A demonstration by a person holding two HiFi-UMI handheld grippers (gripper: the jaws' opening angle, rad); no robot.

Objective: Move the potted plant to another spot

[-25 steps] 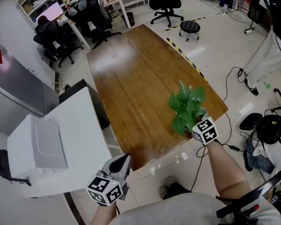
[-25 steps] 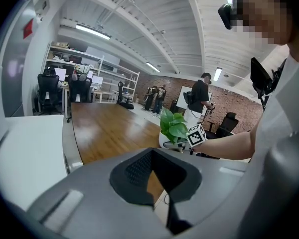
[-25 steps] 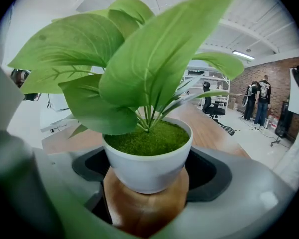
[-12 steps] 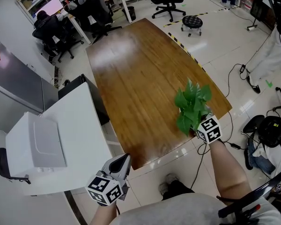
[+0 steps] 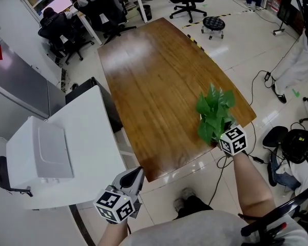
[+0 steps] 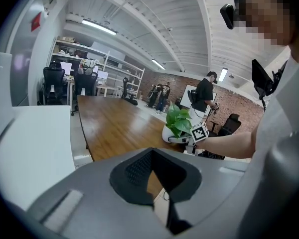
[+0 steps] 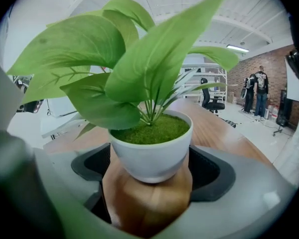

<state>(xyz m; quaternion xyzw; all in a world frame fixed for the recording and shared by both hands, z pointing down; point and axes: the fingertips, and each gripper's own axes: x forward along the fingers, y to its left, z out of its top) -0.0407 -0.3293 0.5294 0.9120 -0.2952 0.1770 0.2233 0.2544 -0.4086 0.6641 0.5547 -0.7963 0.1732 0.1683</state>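
Plant [image 5: 214, 114] sits nearer the table's [image 5: 154, 76] right corner than a second ago, so the move is under way; whether it's lifted, I can't tell. Right gripper [image 7: 149, 171] clamps it. Left gripper [image 5: 135, 174] hangs closed, empty. One plant, one table, two grippers.

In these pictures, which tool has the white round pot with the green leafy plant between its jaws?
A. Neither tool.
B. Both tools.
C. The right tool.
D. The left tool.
C: in the right gripper view the white round pot with the green leafy plant sits between the jaws of the right tool, while the left tool holds nothing.
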